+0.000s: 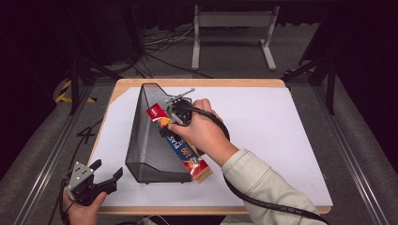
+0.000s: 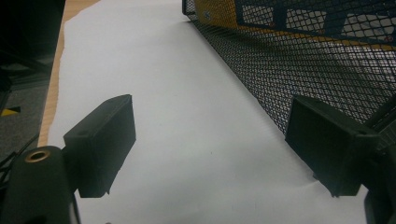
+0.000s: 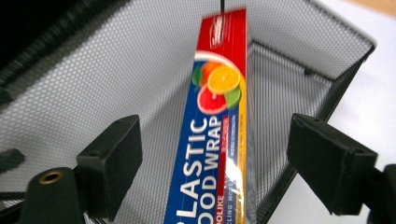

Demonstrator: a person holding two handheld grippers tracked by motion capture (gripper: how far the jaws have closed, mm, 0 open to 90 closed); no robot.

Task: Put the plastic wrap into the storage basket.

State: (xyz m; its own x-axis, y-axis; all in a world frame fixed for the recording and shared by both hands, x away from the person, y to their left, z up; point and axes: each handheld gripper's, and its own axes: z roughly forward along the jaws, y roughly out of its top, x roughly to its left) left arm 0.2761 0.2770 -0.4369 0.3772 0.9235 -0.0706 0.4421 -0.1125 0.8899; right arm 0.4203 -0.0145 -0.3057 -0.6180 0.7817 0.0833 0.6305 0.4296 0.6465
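**Wrap box resting in the mesh basket, my right fingers spread around it**

I see the plastic wrap box [image 1: 179, 143] lying slantwise in the black mesh basket [image 1: 145, 140]. Its red end points up toward the basket's tall far end, and its other end sticks out over the low near rim, close to the front edge of the counter [image 1: 281, 131]. The basket sits on the white sheet [image 1: 263, 154] that covers the counter.

My right gripper [image 1: 174, 111] is over the upper part of the box, held from above by my right hand [image 1: 202, 131]. In the right gripper view the box [image 3: 217, 135] runs up the middle between the two black fingers [image 3: 112, 163]. The fingers stand wide apart, with a clear gap on both sides of the box. Neither pad touches the cardboard. The box lies lower than the pads, against the basket's mesh floor and side wall.

My left gripper [image 1: 107, 174] is near the front left corner of the counter, just beside the basket's near end, in my left hand [image 1: 82, 208]. In the left gripper view its fingers [image 2: 100, 140] are apart with only the white sheet [image 2: 187, 140] between them. The basket wall [image 2: 299, 70] runs just past the right-hand finger; I cannot tell whether they touch.
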